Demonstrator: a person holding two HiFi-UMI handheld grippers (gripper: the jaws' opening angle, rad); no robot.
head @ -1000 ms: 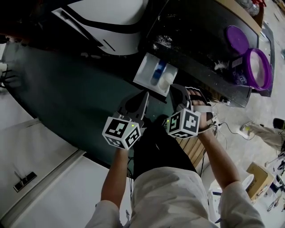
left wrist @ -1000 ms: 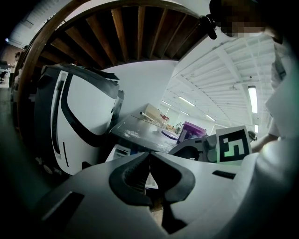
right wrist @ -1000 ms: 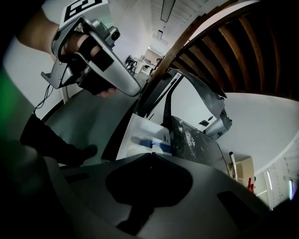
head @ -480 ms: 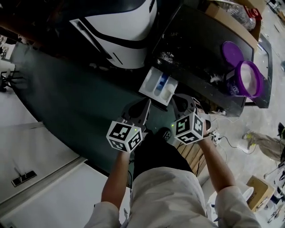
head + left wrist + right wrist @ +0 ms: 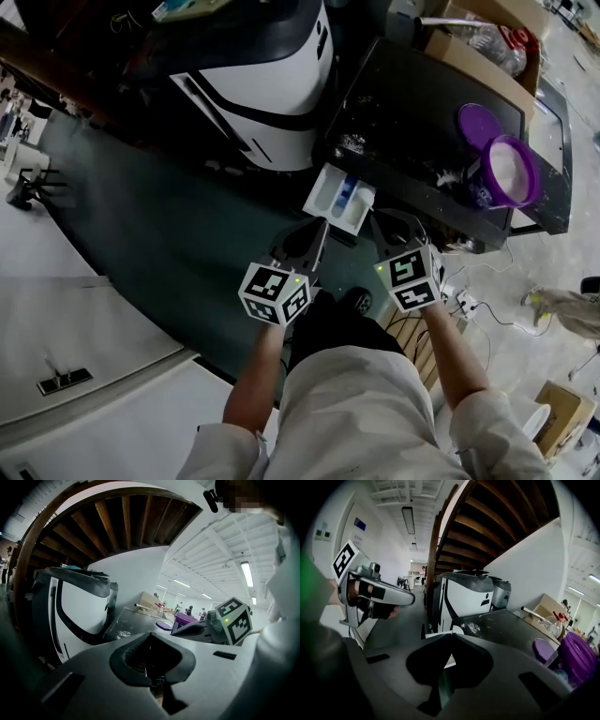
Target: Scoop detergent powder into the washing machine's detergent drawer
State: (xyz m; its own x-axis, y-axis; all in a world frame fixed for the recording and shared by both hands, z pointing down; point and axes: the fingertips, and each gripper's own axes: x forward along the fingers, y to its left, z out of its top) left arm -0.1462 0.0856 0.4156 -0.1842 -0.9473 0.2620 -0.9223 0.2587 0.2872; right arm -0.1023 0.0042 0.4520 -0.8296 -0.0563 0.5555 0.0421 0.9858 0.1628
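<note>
Under the brown wooden underside of a staircase (image 5: 501,522), a clear plastic bottle (image 5: 489,37) sits by a cardboard box (image 5: 469,61). A white power strip (image 5: 466,302) lies on pale flooring (image 5: 56,300) bordering a dark green floor strip (image 5: 159,234).

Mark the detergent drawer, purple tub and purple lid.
detergent drawer (image 5: 327,193), head view, white left compartment.
purple tub (image 5: 479,190), head view, outer wall.
purple lid (image 5: 478,122), head view, centre of the disc.

The white detergent drawer (image 5: 337,199), blue in the middle, juts open at frame centre from the dark washing machine (image 5: 412,103), whose top bears an open purple powder tub (image 5: 502,173) at upper right.
</note>
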